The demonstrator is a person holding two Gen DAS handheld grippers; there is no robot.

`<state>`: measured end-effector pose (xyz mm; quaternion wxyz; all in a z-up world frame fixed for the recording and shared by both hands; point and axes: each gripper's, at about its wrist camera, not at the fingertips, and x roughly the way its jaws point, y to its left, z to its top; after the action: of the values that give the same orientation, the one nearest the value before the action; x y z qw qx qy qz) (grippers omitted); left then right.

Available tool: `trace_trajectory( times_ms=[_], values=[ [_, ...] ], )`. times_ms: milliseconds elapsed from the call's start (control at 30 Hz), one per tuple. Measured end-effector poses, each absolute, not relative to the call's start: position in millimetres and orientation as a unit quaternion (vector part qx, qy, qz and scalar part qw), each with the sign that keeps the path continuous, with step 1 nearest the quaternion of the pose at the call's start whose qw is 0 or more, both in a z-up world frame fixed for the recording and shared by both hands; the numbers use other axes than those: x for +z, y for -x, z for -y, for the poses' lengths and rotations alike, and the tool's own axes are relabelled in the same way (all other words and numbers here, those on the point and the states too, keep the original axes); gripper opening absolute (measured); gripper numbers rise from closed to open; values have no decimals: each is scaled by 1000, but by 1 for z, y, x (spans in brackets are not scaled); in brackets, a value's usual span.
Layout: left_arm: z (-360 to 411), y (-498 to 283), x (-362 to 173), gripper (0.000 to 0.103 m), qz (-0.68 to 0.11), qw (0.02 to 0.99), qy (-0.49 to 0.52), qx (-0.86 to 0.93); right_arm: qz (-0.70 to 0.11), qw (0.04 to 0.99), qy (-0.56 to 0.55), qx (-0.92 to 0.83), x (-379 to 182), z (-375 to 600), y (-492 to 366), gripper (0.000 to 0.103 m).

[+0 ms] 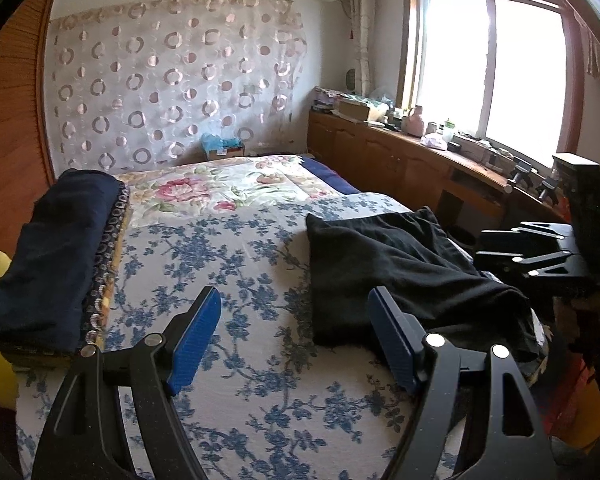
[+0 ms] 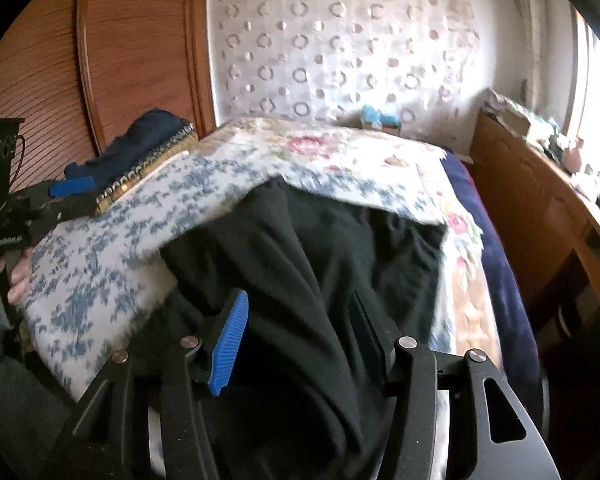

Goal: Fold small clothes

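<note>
Bedroom, floral bedspread [image 1: 228, 264] under my rig. Black garment [image 1: 400, 272] lies rumpled on bed's right side: soft, light, limp, will sag. Left gripper [image 1: 296, 340] fingers spread, empty, beside it. Right gripper [image 2: 300, 340] fingers parted, cloth loose between. I'd pinch corners at hem.

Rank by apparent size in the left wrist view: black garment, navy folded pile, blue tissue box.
1. black garment
2. navy folded pile, close behind; nearness makes this unsure
3. blue tissue box, far smallest
</note>
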<state>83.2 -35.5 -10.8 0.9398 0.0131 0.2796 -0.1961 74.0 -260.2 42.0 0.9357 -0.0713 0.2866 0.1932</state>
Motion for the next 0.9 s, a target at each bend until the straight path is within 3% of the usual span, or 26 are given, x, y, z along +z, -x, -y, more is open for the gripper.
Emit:
trace_trajectory(
  times_ms=[800,900],
  values=[
    [-13,-90,-24,77,-284,948,13,-145,-372,849,168,337,-11,130,-184,54],
    [-13,-89,-25,77,-286,947,14,-147,-374,842,189,341,-17,121,-184,61]
  ],
)
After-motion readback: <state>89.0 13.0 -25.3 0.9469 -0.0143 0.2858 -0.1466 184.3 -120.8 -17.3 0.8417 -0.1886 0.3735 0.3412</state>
